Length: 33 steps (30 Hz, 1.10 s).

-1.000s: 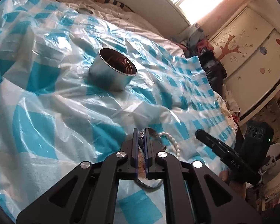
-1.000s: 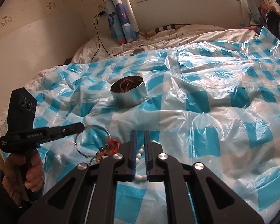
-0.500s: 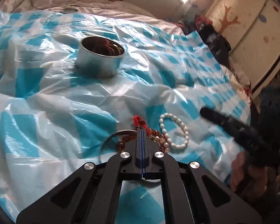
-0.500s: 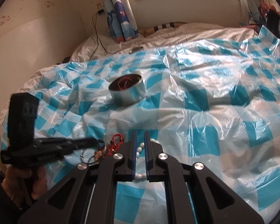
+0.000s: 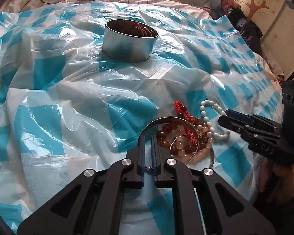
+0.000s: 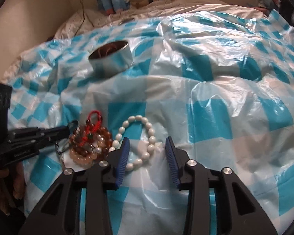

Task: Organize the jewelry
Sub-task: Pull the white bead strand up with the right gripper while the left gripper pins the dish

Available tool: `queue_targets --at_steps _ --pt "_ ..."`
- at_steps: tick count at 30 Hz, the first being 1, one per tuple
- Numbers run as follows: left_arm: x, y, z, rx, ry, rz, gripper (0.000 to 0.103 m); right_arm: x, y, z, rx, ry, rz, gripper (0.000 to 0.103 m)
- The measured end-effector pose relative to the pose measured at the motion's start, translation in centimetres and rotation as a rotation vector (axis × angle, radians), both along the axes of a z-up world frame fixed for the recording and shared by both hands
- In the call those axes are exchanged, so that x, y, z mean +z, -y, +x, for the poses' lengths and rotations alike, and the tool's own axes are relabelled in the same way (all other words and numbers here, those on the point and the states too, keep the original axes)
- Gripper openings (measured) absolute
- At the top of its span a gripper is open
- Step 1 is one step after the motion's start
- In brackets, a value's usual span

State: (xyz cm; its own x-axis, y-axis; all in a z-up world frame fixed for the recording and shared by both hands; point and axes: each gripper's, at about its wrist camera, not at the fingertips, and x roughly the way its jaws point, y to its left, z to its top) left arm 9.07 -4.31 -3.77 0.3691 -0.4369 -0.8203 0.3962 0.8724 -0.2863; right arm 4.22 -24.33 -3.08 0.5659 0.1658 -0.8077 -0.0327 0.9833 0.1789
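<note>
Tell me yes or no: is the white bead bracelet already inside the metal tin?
No, the white bead bracelet lies on the checked plastic sheet, well short of the metal tin.

My right gripper (image 6: 147, 146) hangs over the bead bracelet (image 6: 145, 125), which lies flat on the plastic sheet (image 6: 225, 117) partly between my spread jaws. Just left of it sits a heap of bracelets (image 6: 88, 143), touching it. My left gripper (image 5: 148, 137) sits at the heap's left edge. The tin (image 6: 110, 58) stands well behind, with cords inside.
</note>
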Motion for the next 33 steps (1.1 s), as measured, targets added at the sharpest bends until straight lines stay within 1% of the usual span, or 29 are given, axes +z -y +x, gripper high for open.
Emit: queue_targets --at_steps 1,2,3,4,5,7,10,12,14,17,20,22,24,28,30,32,33 --pt "-0.1 0.0 0.0 0.001 -0.002 0.003 0.006 -0.1 -0.3 0.1 0.007 -0.003 -0.013 0.033" --pt "-0.1 0.0 0.0 0.003 -0.004 0.002 0.006 -0.2 -0.4 0.1 0.012 -0.002 -0.027 0.028" --pt "-0.1 0.0 0.0 -0.001 -0.004 0.0 0.007 -0.2 -0.4 0.0 0.013 -0.001 -0.031 0.017" --pt "-0.1 0.2 -0.1 -0.013 -0.007 -0.002 0.007 -0.2 -0.3 0.0 0.007 0.0 -0.033 0.012" --pt "-0.1 0.4 -0.2 -0.026 -0.004 0.0 0.006 -0.2 -0.2 0.0 0.004 0.0 -0.022 0.009" --pt "0.1 0.6 -0.4 -0.044 -0.005 -0.024 0.0 0.1 0.1 -0.1 0.003 0.014 0.002 0.008" --pt "0.9 0.3 -0.7 -0.052 0.005 -0.107 0.0 0.9 0.5 -0.4 -0.005 0.047 0.046 0.008" --pt "1.7 -0.3 -0.7 -0.043 0.019 -0.177 0.0 1.7 0.9 -0.6 -0.012 0.086 0.068 0.008" --pt "2.3 -0.9 -0.6 -0.034 0.026 -0.256 0.0 2.4 0.9 -0.9 -0.008 0.125 0.08 0.008" --pt "2.9 -1.7 -0.4 -0.026 0.023 -0.352 0.0 3.1 0.7 -1.0 -0.002 0.161 0.086 0.008" --pt "3.3 -2.3 -0.3 -0.02 0.024 -0.421 0.0 3.5 1.1 -1.1 -0.016 0.177 0.107 0.008" --pt "3.4 -2.2 -0.4 -0.016 0.041 -0.393 0.0 3.6 1.3 -1.0 -0.017 0.181 0.125 0.008" --pt "3.2 -2.3 -0.2 -0.01 0.031 -0.398 0.0 3.8 1.1 -1.2 -0.013 0.191 0.123 0.008" --pt "2.4 -1.4 -0.2 0.011 0.052 -0.201 0.001 3.6 0.9 -1.2 0.001 0.185 0.134 0.008" --pt "1.9 -0.1 -0.4 -0.003 0.083 -0.079 0.015 3.8 0.9 -1.3 0.001 0.195 0.132 0.008" --pt "1.4 0.6 -0.4 0.003 0.102 0.012 0.046 3.8 1.0 -1.3 0.0 0.192 0.141 0.008" --pt "1.3 0.7 -0.3 0.01 0.11 0.033 0.048 3.8 1.0 -1.3 0.0 0.192 0.142 0.008"
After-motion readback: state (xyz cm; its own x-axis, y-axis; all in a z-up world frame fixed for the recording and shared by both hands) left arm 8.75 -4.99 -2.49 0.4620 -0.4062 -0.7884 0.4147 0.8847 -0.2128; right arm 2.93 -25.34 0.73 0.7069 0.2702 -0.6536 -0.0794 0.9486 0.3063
